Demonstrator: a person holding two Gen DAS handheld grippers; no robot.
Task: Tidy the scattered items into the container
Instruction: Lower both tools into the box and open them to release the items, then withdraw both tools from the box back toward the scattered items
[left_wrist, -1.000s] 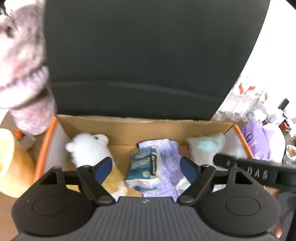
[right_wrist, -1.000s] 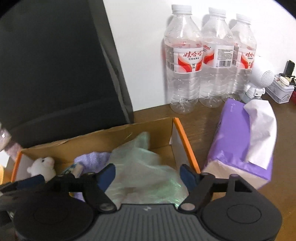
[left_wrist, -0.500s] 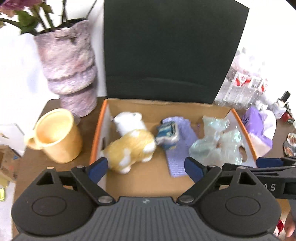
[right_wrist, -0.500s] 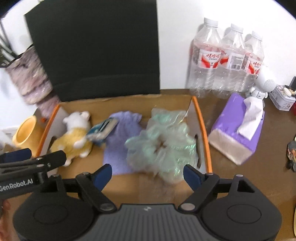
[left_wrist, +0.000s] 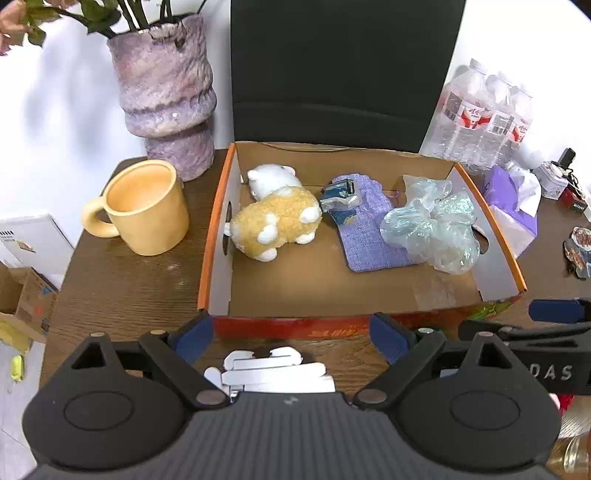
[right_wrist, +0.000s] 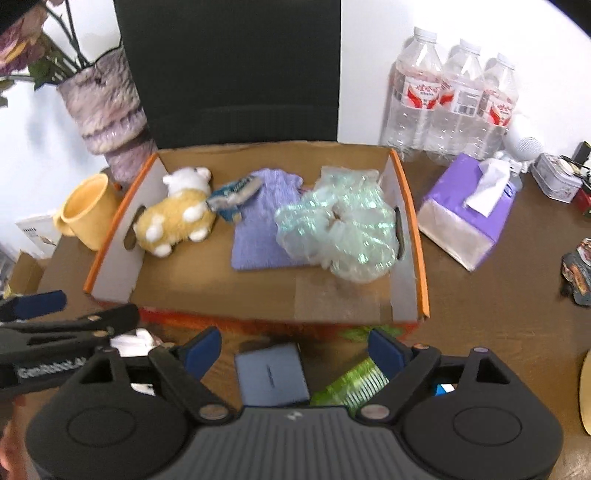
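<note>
Before box (left_wrist: 369, 326): both hand-held grippers tilted down, empty.

An open, orange-rimmed cardboard box (left_wrist: 498, 251) holds a yellow-and-white plush toy (left_wrist: 277, 221), purple knitted cloth (left_wrist: 364, 236) and crumpled clear plastic bag (left_wrist: 432, 225).

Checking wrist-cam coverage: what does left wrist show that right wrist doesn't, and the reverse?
Left wrist only: white folded item on the table in front of the box, sitting clearly between the open left tool.

Right wrist only: blue flat case and green comb-like item between the open right tool.

Both: cardboard box holding plush toy, purple cloth and crumpled plastic bag; yellow mug, water bottles.
</note>
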